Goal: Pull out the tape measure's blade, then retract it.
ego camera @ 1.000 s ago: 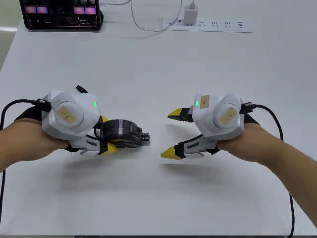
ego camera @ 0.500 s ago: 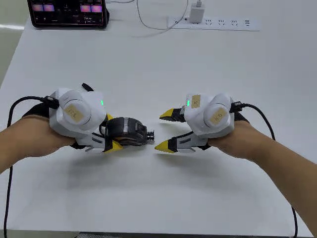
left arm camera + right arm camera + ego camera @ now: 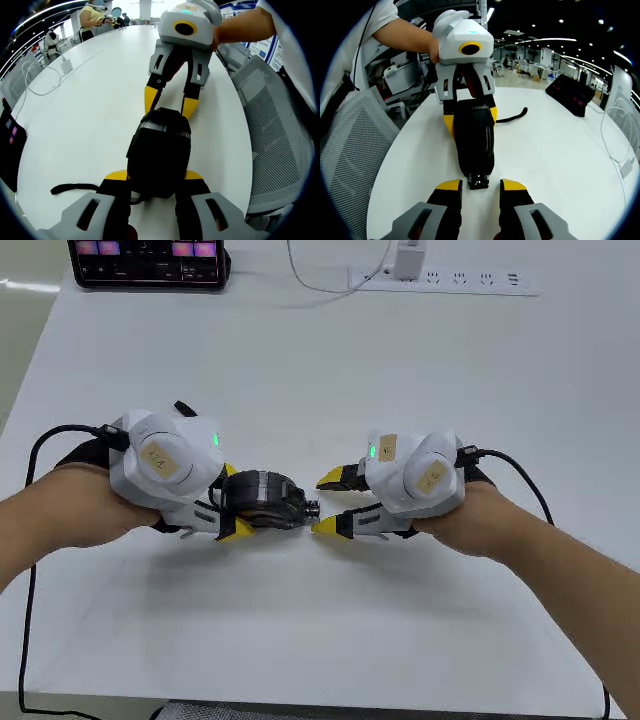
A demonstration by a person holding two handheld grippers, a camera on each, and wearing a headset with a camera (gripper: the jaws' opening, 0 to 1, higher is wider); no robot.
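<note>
Near edge of white surface (image 3: pixel 300 640), centre: black tape measure (image 3: pixel 262 500) sits clamped across its case between the yellow-tipped jaws of the left gripper (image 3: pixel 233 501). Nose and hook tab (image 3: pixel 478 181) point right. Blade not drawn yet. Cannot tell whether the case rests on the surface or hangs just off it.

Right gripper (image 3: pixel 325 504) faces it from the right. Jaws part-open, holding nothing, one tip on either side of the hook tab. In the right gripper view, tab looks just short of the tips, not yet touched.

Risks, as judged:
- Tab is small. If the jaws close a little short or off-line, they likely nip the case nose or shut on air.
- Thin bite on the hook could slip mid-pull, and the sprung blade would whip back.
- Left hold is on a rounded case, so a pull off the blade's line may twist or drag it out of the jaws.

Against a second ago: right gripper then stood well apart from the nose with bare surface between. It has since closed that gap, and its jaw opening looks narrower. Left hold on the case unchanged.
</note>
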